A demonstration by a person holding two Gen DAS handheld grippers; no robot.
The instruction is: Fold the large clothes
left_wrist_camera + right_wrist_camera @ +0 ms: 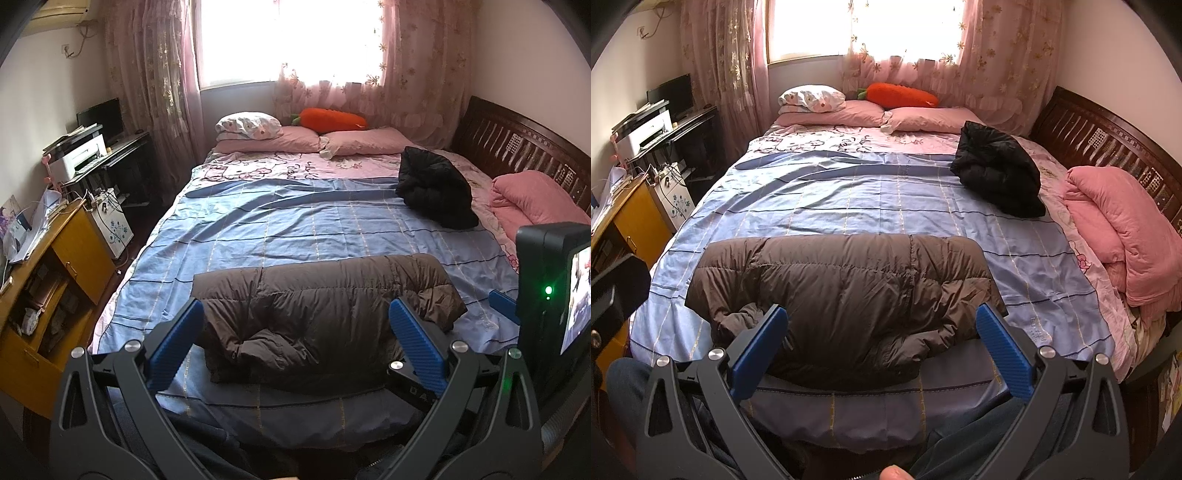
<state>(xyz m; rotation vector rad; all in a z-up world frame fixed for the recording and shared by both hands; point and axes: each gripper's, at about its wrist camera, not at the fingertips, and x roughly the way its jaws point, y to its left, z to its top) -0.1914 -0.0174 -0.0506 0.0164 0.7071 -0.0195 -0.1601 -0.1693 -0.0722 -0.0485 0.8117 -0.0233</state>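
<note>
Bedroom, daylight through pink curtains; the bed (849, 206) carried a blue checked sheet (295, 229) over most of its top. The brown puffer jacket (849, 291) lay bunched into a rough rectangle at the near end of that sheet, its lower edge rumpled and rolled under. Farther up on the right side sat a black jacket (997, 173), heaped, well apart from the brown one. Pink pillows (306, 142) and an orange carrot plush (332, 120) lined the far end; a folded pink quilt (1123, 236) sat by the wooden bed frame on the right. Your left gripper (295, 325) hovered over the brown jacket, fingers spread wide, holding nothing. Your right gripper (882, 332) did the same, jaws wide apart and empty, just above the jacket's near edge
</note>
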